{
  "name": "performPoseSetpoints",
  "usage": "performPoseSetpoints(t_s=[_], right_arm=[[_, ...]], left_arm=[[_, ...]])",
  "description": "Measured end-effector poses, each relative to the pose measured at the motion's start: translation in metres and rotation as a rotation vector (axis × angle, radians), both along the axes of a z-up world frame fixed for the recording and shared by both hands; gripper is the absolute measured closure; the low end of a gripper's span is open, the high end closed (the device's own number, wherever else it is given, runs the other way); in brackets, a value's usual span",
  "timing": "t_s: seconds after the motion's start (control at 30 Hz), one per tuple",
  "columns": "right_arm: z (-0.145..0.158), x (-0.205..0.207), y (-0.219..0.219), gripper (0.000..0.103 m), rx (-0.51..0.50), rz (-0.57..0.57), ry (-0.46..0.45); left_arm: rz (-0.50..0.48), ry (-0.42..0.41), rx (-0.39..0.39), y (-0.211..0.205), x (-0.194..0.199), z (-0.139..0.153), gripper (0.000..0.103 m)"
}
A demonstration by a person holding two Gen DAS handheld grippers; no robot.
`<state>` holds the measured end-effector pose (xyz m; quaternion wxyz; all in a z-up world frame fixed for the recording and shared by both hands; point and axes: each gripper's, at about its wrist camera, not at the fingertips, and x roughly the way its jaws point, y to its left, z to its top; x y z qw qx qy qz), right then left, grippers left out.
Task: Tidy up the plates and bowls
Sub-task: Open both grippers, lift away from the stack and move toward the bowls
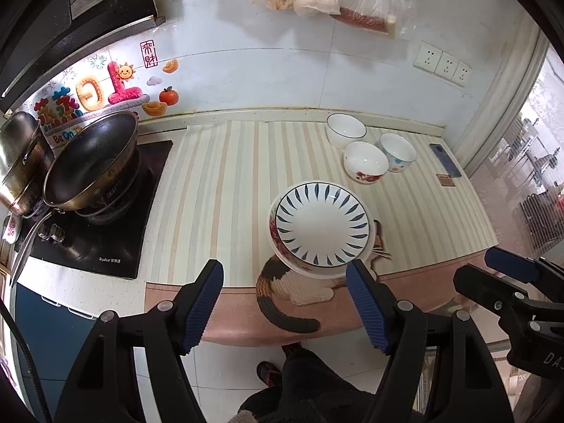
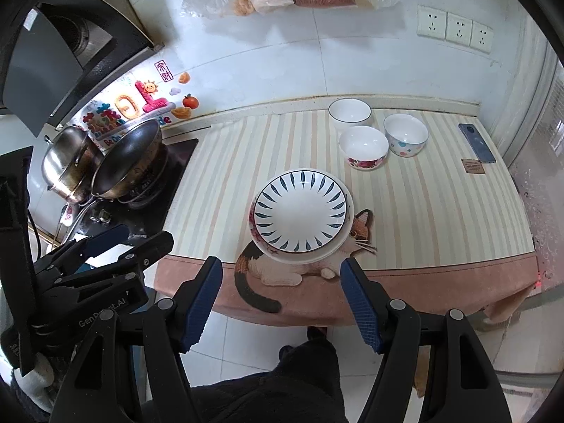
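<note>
Both my jaws are spread wide and hold nothing. The white plate with blue leaf marks (image 2: 299,209) tops the stack, so three small white bowls (image 2: 363,146) behind it wait.

The left gripper (image 2: 105,246) body is showing the marking "GenRobot.AI". The right gripper (image 1: 511,275) body is showing "DA", cut off at the frame edge. The wall sticker (image 1: 63,130) is reading "Be On", partly hidden. The cooktop (image 1: 105,250) front is bearing a small brand mark, not clearly legible.
</note>
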<state>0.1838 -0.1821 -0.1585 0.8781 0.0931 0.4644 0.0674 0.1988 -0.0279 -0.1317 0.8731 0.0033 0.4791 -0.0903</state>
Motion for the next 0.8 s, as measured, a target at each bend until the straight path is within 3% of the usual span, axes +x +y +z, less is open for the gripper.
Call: performPoseSetpoints(t_s=[0.23, 0.43, 0.63, 0.8], right_arm=[[0.0, -0.004, -0.004, 0.031, 0.022, 0.01, 0.003], [-0.015, 0.027, -0.036, 0.031, 0.088, 0.002, 0.028], [-0.041, 0.092, -0.098, 0.031, 0.151, -0.041, 0.069], [-0.084, 0.17, -0.16, 0.031, 0.207, -0.061, 0.154]], left_arm=[[0.007, -0.011, 0.004, -0.003, -0.007, 0.008, 0.032], [0.036, -0.031, 0.023, -0.017, 0.009, 0.01, 0.032], [0.041, -0.008, 0.016, -0.058, 0.067, -0.005, 0.032], [0.048, 0.09, -0.025, -0.099, 0.143, -0.042, 0.032]])
